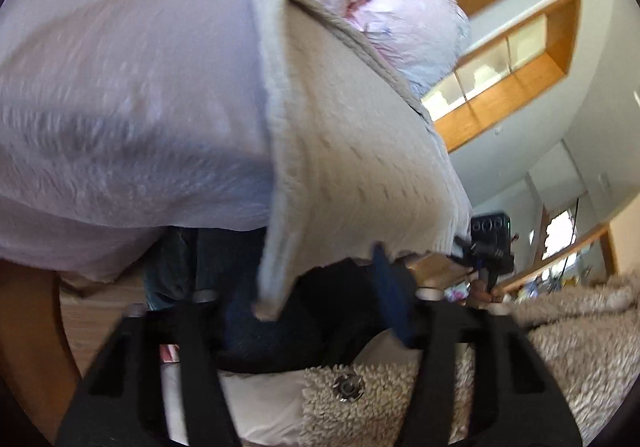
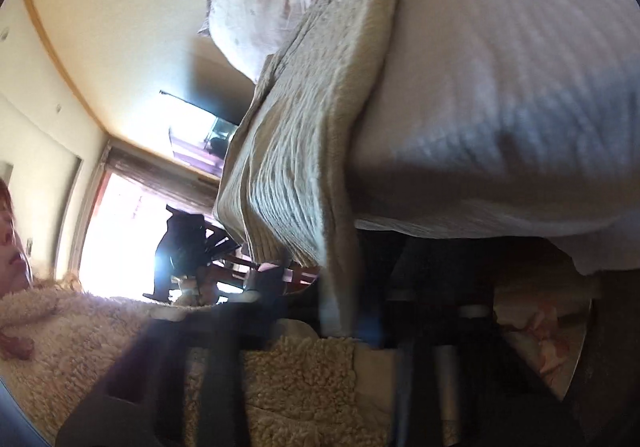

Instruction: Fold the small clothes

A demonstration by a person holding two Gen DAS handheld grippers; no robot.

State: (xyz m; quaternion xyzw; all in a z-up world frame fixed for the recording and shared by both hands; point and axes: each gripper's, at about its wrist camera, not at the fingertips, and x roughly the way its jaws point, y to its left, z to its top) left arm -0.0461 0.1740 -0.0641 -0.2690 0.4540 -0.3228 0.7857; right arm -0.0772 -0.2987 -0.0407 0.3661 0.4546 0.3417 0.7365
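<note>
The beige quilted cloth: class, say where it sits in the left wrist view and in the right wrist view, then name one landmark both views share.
Left wrist view: the beige quilted cloth hangs down the centre, from top middle to just above the tool.
Right wrist view: it runs from top centre down to the lower middle, left of the white bedding.
Shared landmark: the pink floral pillow, above the cloth in both.

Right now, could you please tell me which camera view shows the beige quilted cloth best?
The left wrist view: the beige quilted cloth hangs broad, showing its stitched face and pale border. The right wrist view shows it blurred, creased and edge-on beside the white bedding.
</note>
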